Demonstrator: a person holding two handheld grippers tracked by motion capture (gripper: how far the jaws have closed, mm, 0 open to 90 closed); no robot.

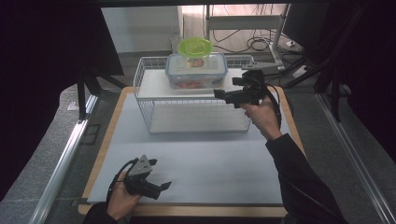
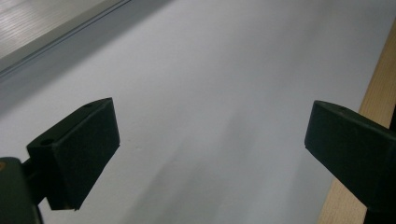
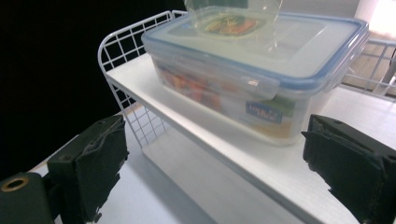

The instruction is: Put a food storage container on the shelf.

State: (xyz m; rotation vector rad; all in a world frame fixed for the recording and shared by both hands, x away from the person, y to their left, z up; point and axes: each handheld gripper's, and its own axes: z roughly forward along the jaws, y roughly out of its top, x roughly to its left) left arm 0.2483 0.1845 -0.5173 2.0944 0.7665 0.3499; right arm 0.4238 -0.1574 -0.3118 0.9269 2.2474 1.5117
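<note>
The right gripper (image 1: 223,95) is held up at the front right of the wire rack (image 1: 144,100), level with its upper shelf (image 1: 154,84), with its 2 jaws spread wide and nothing between them. In the right gripper view the jaws frame the near corner of the clear food container (image 3: 261,74), a lidded box with a blue seal rim and side clips, which sits on that upper shelf toward the back. A small tub with a green lid (image 1: 194,46) stands on top of the box; what is inside it is hard to make out, though orange and red food seems to show through both.

The left gripper (image 1: 159,188) rests low over the pale mat (image 1: 201,158) near the table's front left edge, jaws likewise parted and empty, well apart from the rack.

This looks like the approach step: the right gripper is lining up on the container but is not yet touching it. The next move probably calls for easing forward until the jaws straddle the box's near end or a clip, then closing firmly. The stacked tub could slide off if the box is tilted or pulled quickly, so a level draw seems wise.
</note>
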